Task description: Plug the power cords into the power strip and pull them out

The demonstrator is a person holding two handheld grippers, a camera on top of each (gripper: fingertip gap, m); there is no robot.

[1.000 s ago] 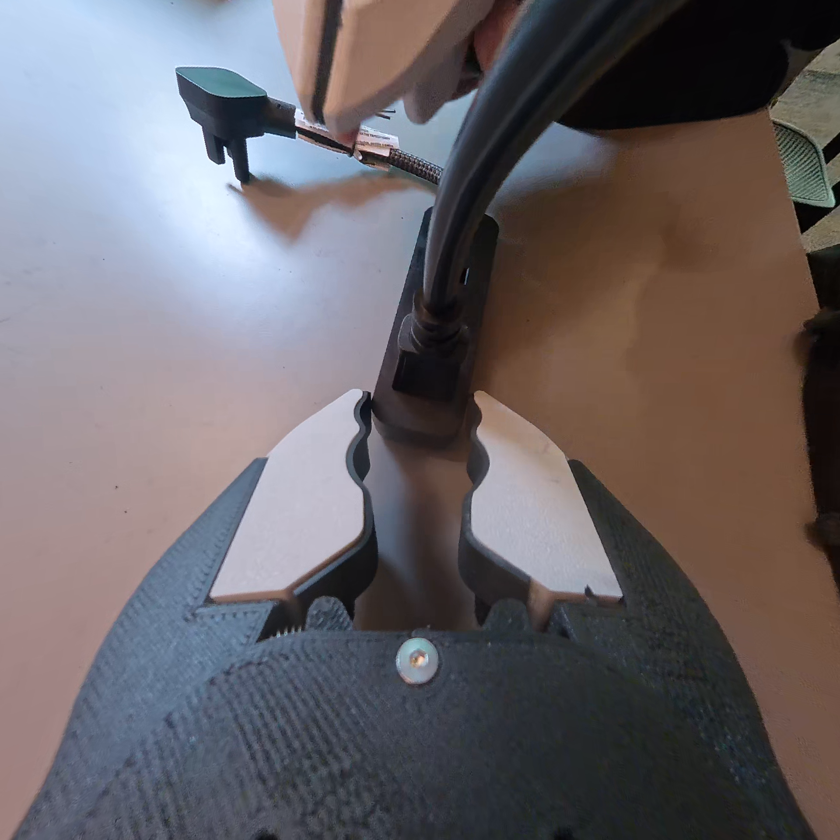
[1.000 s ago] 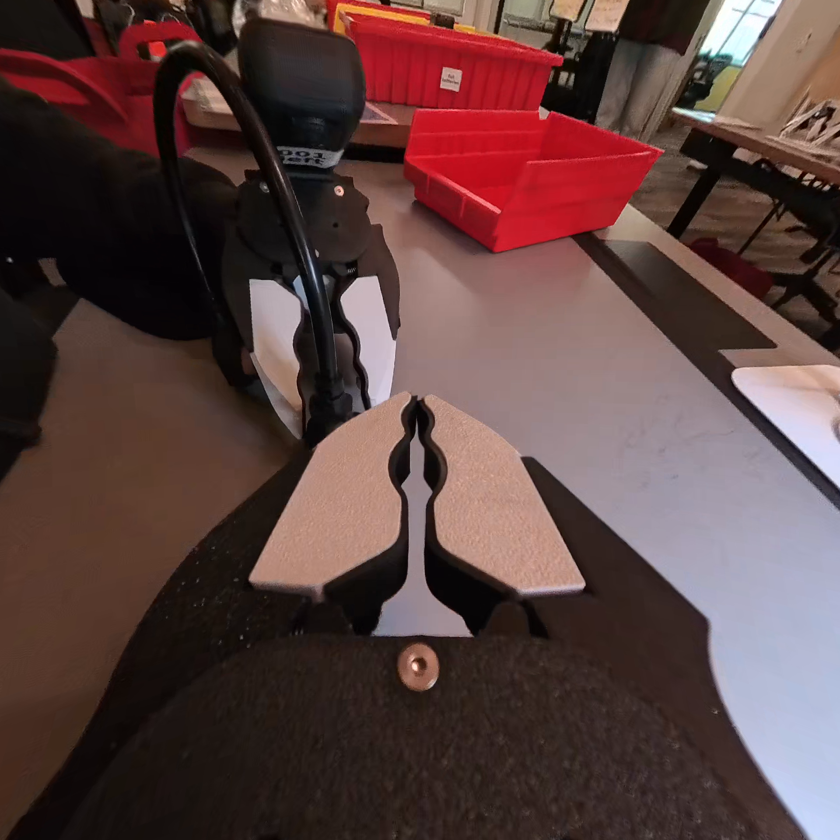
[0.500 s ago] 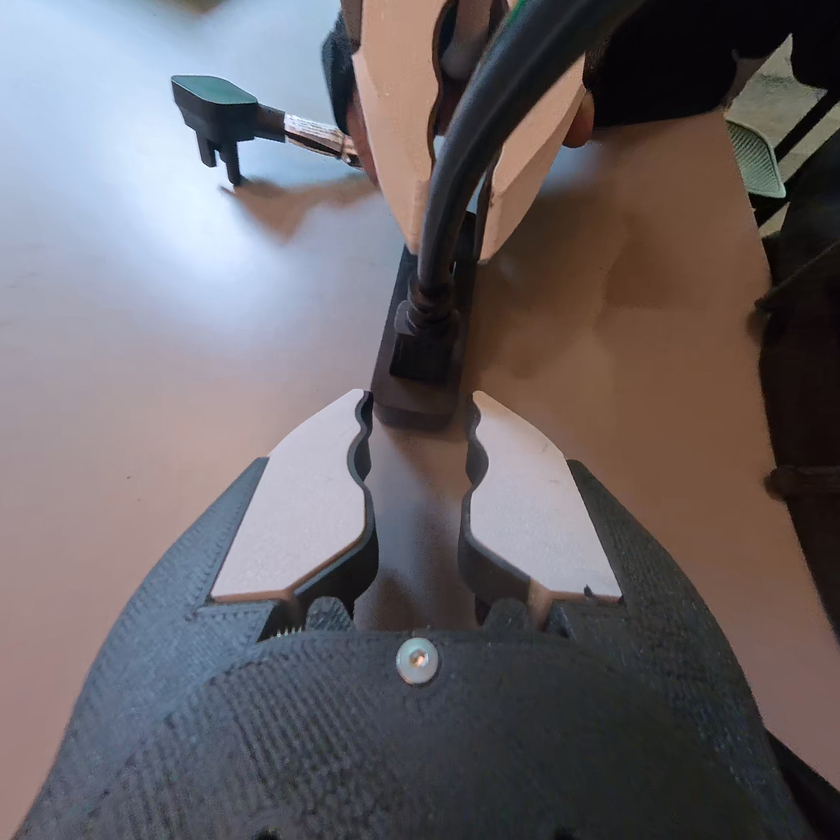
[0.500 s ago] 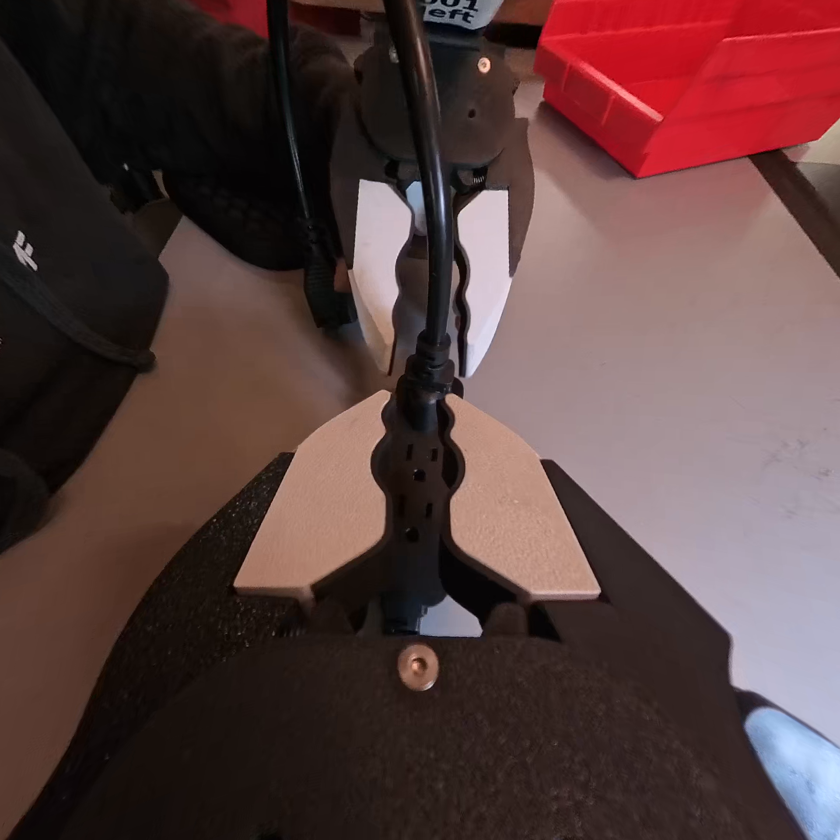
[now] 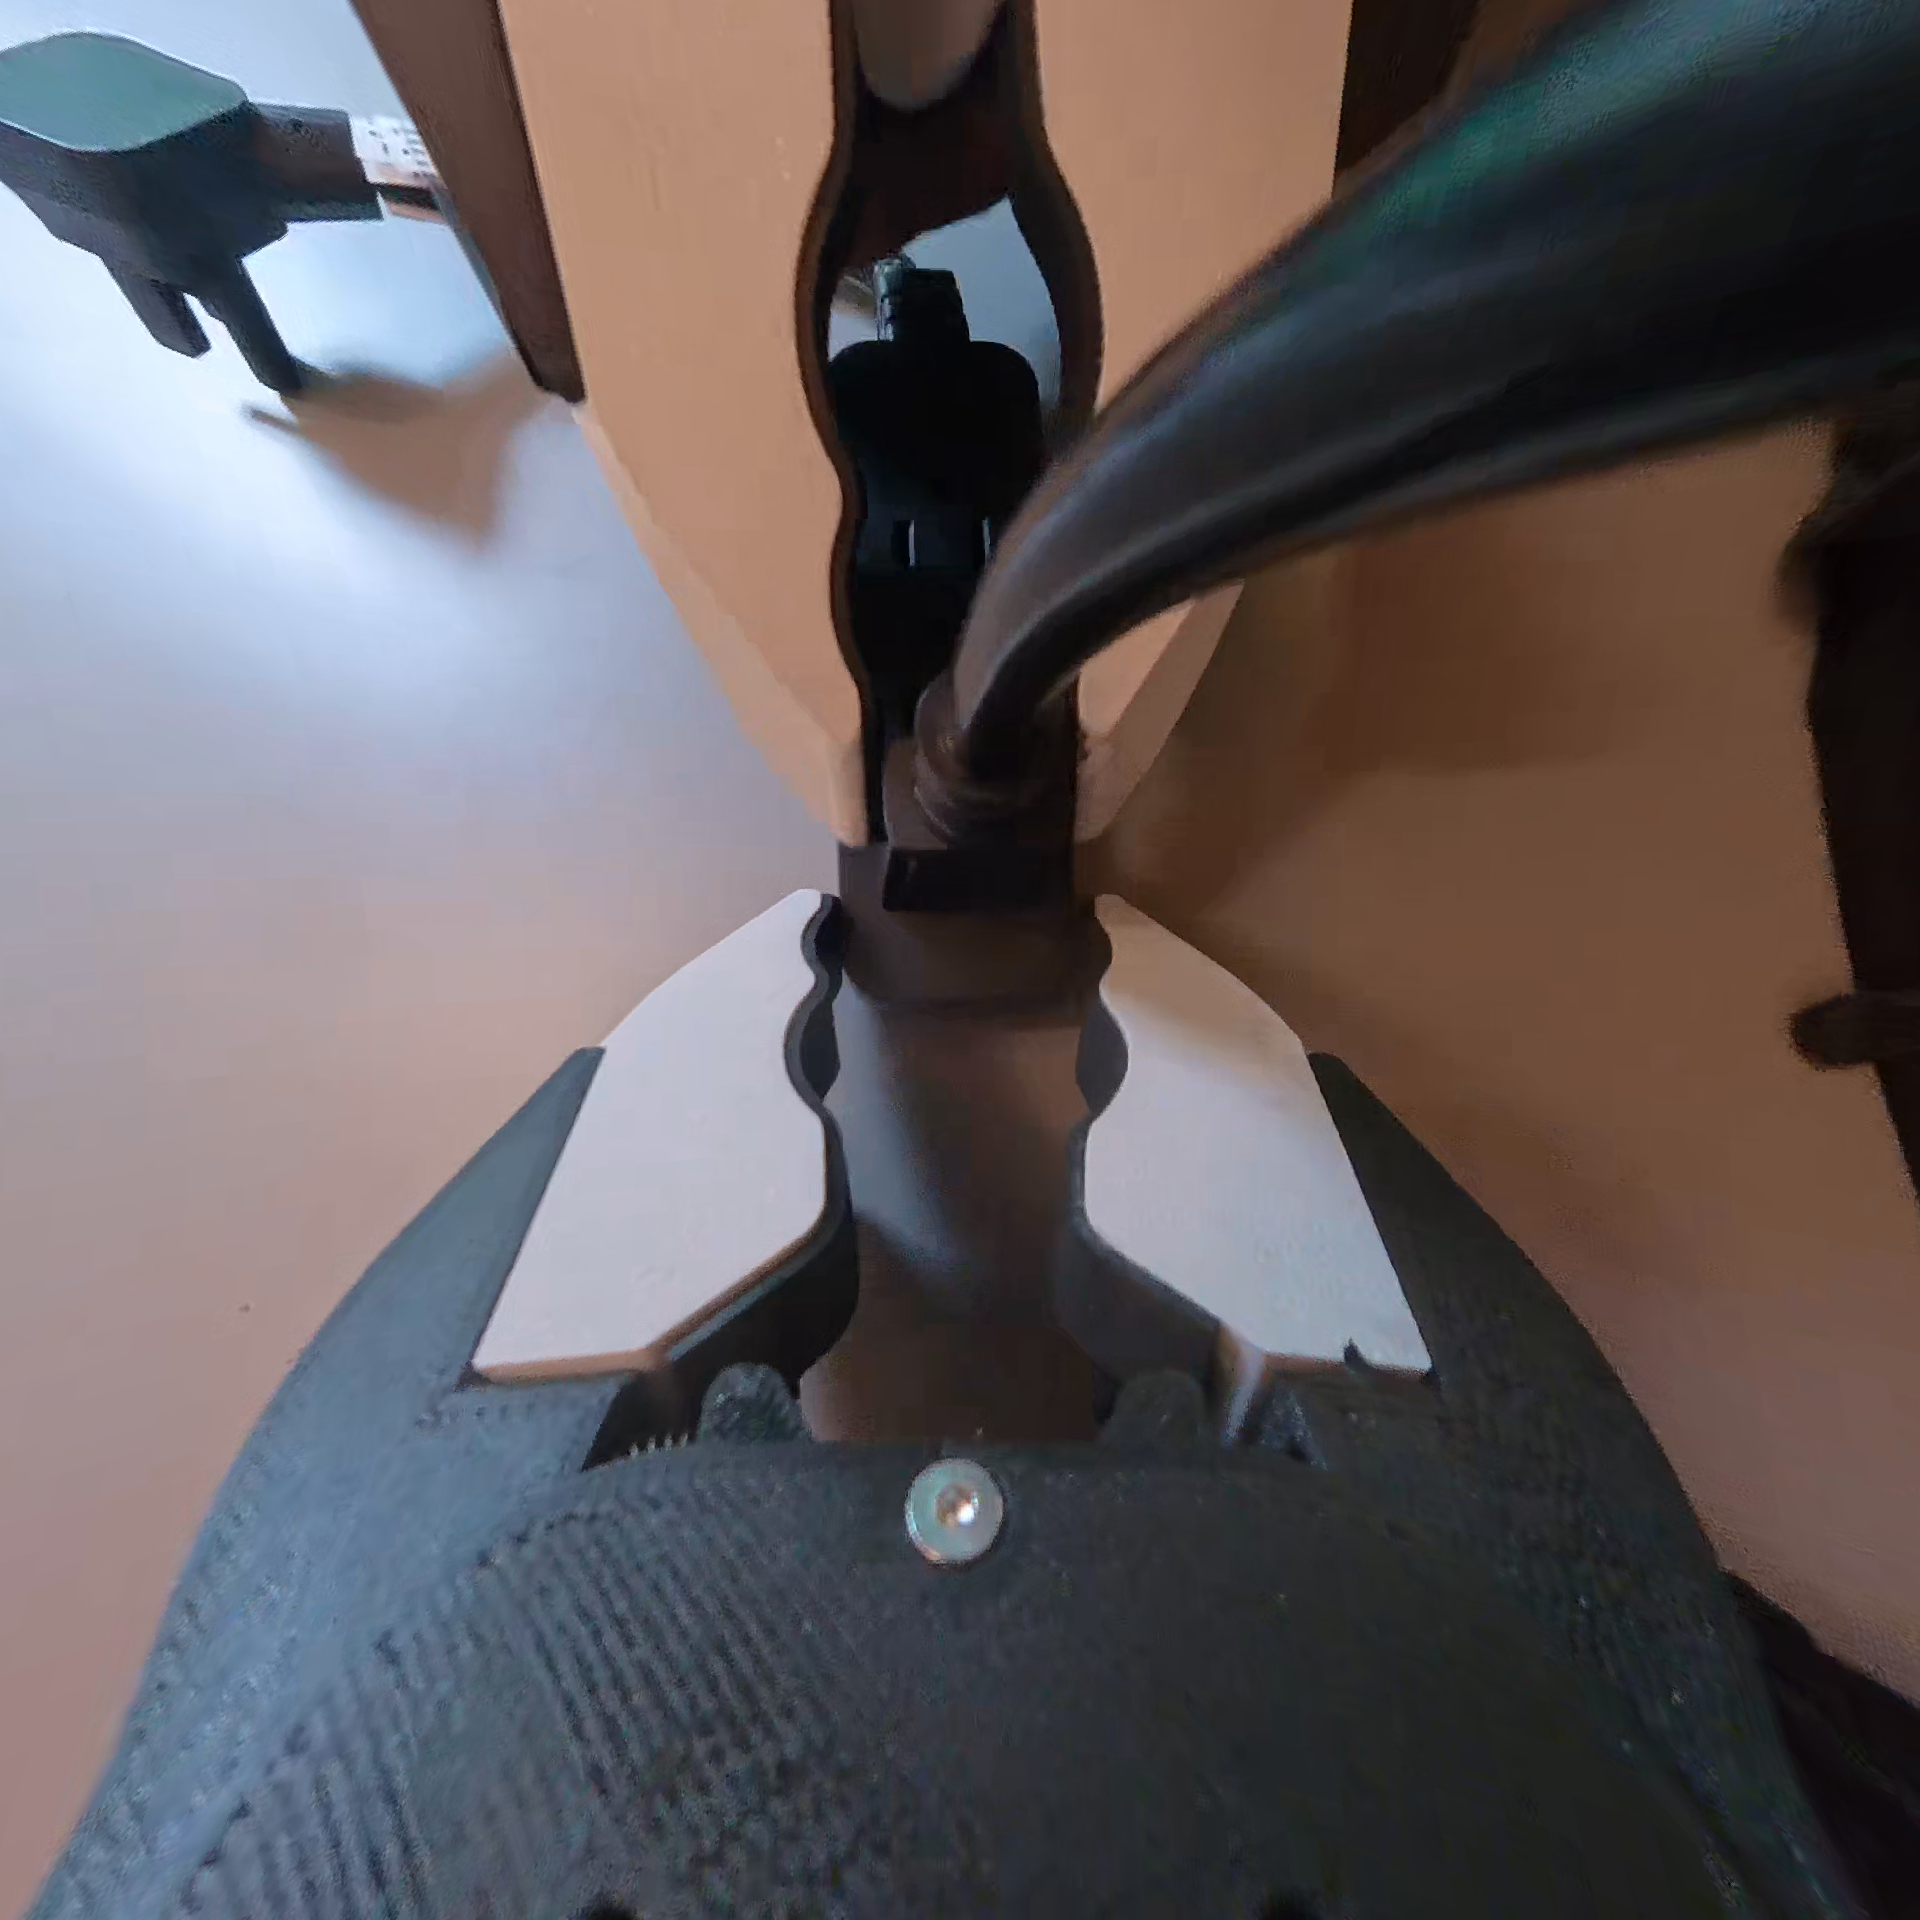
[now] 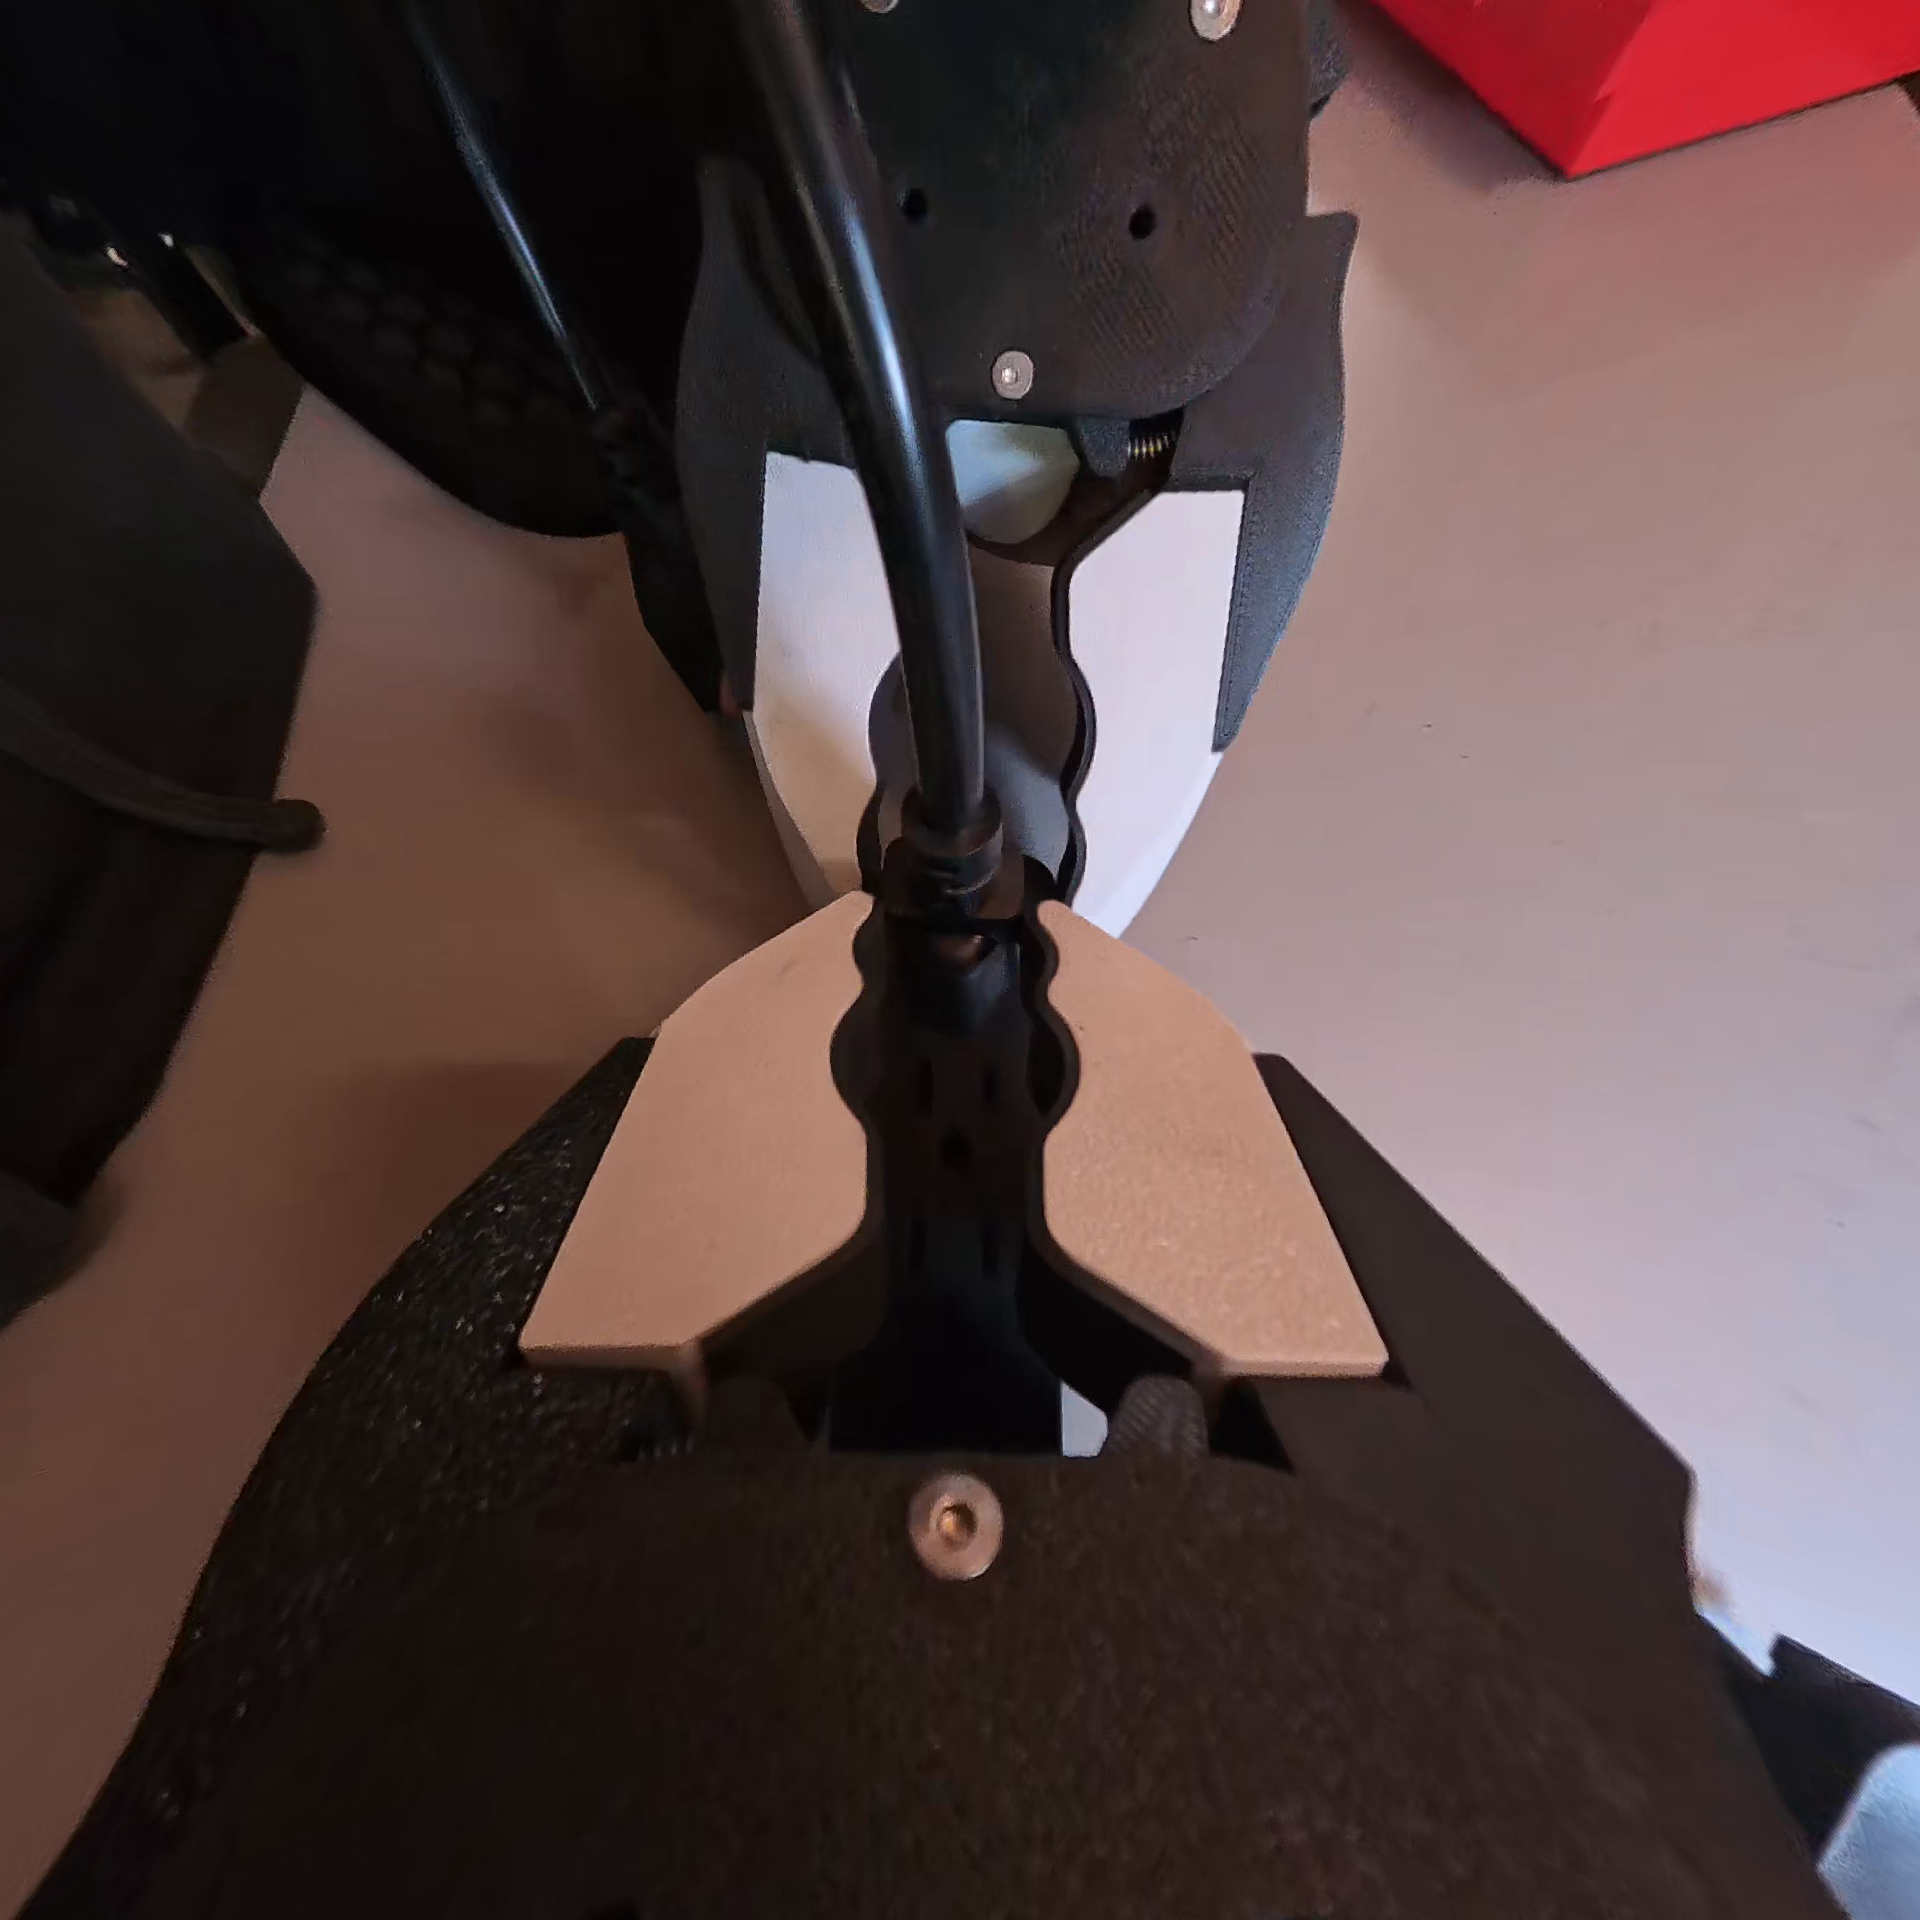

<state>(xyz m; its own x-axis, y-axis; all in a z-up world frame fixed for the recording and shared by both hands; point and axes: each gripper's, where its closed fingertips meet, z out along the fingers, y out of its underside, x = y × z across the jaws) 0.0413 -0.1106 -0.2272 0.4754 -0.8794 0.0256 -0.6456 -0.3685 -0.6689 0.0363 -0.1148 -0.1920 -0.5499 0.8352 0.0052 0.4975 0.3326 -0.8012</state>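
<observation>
A black power strip lies on the table along the left wrist view. My left gripper is shut on its near end. A black plug with a thick black cord sits in the socket closest to that end. My right gripper comes from the opposite end and straddles the strip. Its jaws stand apart, with the tips close on either side of the plug. The cord arches up over the left gripper's fingers. The right gripper's fingers fill the upper left wrist view.
A second black plug on a braided cord lies loose on the table at the far left. A red bin stands at the far right. A person's dark sleeve and clothing are at the left edge of the table. The grippers are tip to tip, or close to it.
My right gripper opened, came down over the power strip and slid along it until its tips flank the plugged-in plug. The left gripper has kept its hold on the strip's end.
</observation>
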